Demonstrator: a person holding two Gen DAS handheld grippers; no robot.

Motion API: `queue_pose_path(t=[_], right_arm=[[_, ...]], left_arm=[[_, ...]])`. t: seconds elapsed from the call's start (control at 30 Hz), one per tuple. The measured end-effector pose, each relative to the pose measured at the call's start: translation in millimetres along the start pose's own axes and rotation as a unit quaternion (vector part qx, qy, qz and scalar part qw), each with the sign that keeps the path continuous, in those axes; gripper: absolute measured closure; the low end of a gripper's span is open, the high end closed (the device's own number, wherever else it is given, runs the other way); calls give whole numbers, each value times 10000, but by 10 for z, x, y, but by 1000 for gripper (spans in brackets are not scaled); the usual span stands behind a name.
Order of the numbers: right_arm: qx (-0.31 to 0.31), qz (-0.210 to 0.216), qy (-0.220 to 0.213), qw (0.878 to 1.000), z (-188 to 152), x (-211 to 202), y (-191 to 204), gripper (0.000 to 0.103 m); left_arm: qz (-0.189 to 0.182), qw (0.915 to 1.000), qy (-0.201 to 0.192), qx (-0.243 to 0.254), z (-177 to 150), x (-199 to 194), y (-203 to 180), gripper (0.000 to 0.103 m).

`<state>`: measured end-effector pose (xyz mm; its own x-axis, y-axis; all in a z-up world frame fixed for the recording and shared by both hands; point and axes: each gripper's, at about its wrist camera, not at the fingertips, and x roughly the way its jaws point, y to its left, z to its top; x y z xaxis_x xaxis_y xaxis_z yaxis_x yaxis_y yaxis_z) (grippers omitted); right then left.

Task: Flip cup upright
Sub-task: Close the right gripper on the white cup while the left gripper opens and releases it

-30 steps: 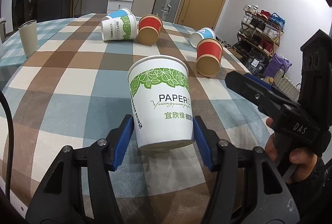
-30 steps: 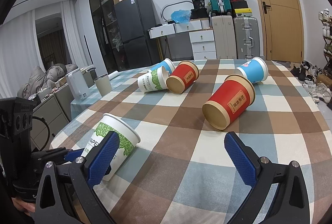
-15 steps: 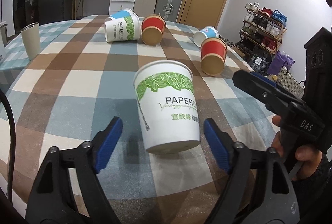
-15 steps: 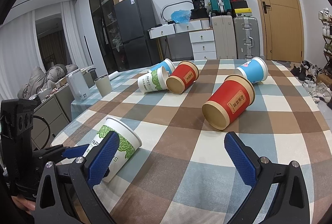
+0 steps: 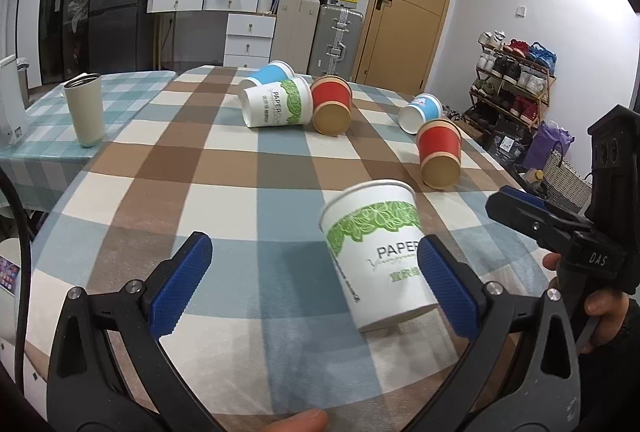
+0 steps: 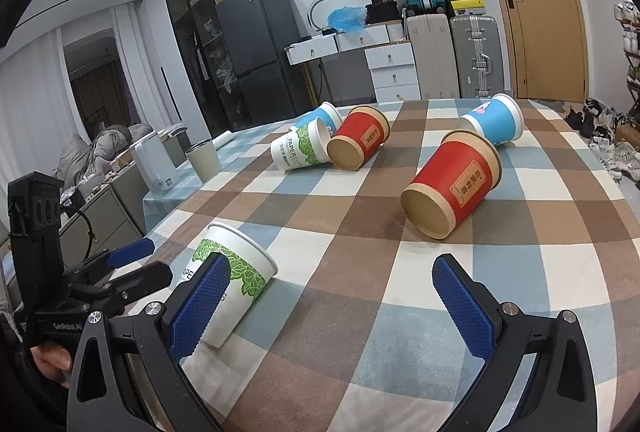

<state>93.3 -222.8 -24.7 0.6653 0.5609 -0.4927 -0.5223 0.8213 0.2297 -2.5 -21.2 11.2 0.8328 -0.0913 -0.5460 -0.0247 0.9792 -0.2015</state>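
A white paper cup with green leaves (image 5: 380, 252) stands upright on the checked tablecloth, also in the right wrist view (image 6: 228, 284). My left gripper (image 5: 312, 284) is open and empty; the cup stands by its right finger, free of the pads. My right gripper (image 6: 332, 300) is open and empty, with a red cup (image 6: 452, 187) lying on its side ahead of it. Further cups lie on their sides: a white-green one (image 5: 276, 103), a red one (image 5: 332, 103), a blue one (image 5: 272, 71) and another blue one (image 5: 420, 107).
A grey tumbler (image 5: 84, 107) stands upright on the left table part. The table's right edge (image 5: 508, 171) runs near a shoe rack (image 5: 516, 71). Suitcases and drawers stand behind the table.
My left gripper opened, let go of the white-green cup and moved left and back. The cup stays upright. The right gripper has not moved.
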Motion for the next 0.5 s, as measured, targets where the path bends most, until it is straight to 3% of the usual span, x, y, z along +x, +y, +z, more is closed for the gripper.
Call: queue_pose_path(t=[0.27, 0.5], right_arm=[[110, 205, 467, 9986, 15, 153, 133, 0], [217, 288, 804, 9961, 18, 325, 261, 0]], left_arm=[[184, 9997, -58, -119, 1, 130, 302, 1], [127, 9999, -88, 62, -31, 186, 323, 1]])
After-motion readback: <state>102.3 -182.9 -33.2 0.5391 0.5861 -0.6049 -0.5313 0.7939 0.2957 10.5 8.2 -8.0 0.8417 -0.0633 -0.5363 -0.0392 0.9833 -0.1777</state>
